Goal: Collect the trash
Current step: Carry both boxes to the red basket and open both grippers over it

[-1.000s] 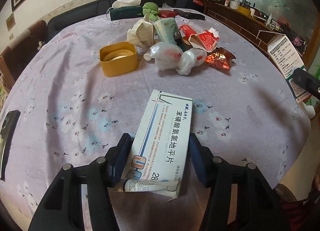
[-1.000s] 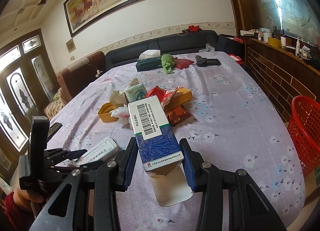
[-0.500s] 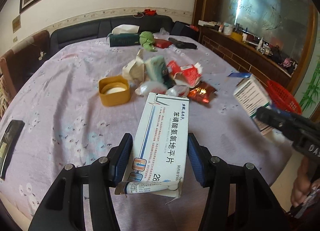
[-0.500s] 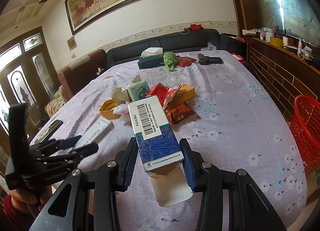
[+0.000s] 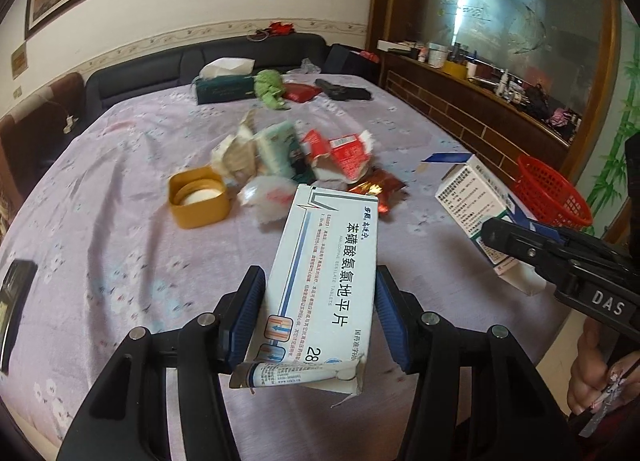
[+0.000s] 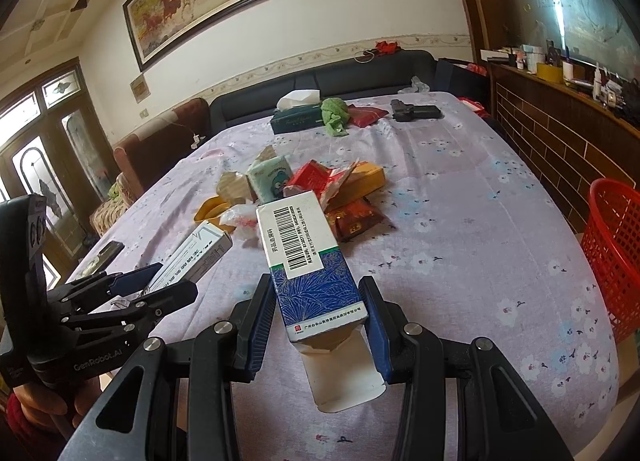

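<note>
My left gripper (image 5: 320,313) is shut on a white medicine box (image 5: 328,273) with blue Chinese print and holds it above the table. My right gripper (image 6: 318,309) is shut on a blue-and-white medicine box (image 6: 308,257) with a barcode and an open end flap. In the left wrist view that box (image 5: 476,197) shows at the right, near a red mesh basket (image 5: 552,197). The basket (image 6: 612,253) stands off the table's right edge. A heap of wrappers and bags (image 5: 304,157) lies mid-table.
A yellow tub (image 5: 198,197) sits left of the heap. A tissue box (image 5: 224,87), green cloth (image 5: 270,89), red pouch and black object (image 5: 342,91) lie at the far end. A dark phone (image 5: 14,301) lies at the left edge. The table has a lilac cloth (image 6: 460,221).
Both grippers have lifted with their boxes still held. The left gripper has tilted up and swung right, so the right gripper and red basket now show larger in its view.
</note>
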Tool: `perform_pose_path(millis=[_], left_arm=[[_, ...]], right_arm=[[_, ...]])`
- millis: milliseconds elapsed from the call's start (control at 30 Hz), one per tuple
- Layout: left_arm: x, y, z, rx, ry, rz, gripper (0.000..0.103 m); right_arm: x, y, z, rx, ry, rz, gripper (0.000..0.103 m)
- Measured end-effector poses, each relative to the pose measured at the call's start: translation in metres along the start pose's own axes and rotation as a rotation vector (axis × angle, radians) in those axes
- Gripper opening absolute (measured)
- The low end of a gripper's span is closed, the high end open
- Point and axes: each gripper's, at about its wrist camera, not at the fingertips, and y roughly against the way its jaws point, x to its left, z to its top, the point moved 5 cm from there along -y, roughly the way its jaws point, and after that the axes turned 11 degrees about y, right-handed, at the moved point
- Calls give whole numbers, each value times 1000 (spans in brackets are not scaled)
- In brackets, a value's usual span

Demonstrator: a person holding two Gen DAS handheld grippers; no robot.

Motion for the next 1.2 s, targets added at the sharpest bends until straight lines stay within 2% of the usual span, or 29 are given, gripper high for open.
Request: perform_pose_path(millis=[167,300,533,700,900,1033,1133,1200], left_arm=[[-38,-4,13,-2,-51,-57,54],[-89,-9,27,-7,-123,-129,54],[-198,-24,41,31,-235,-302,54],[-275,-45,46,82,-286,-409,54],[-343,-81,47,130,-319,-457,54],[-370,-109,50,155,-315,-463,54],[-380,-126,51,177,-303,-454,71],[-378,-131,52,184,-290,-457,71]], right_arm=[[-27,12,4,-27,-57,-34,46],[-69,35,7,-72,-141,-96,46],[-173,104,0,-166,-290,-278,46],[-237,143,-14,-186,-386,-370,46],[-298,169,-29,-196,-486,-410,46],[-326,166,-34,-185,-531,-416,47],[-342,157,-35,-163,-541,-417,48],[-353,149,-35,-144,-543,-420,52]])
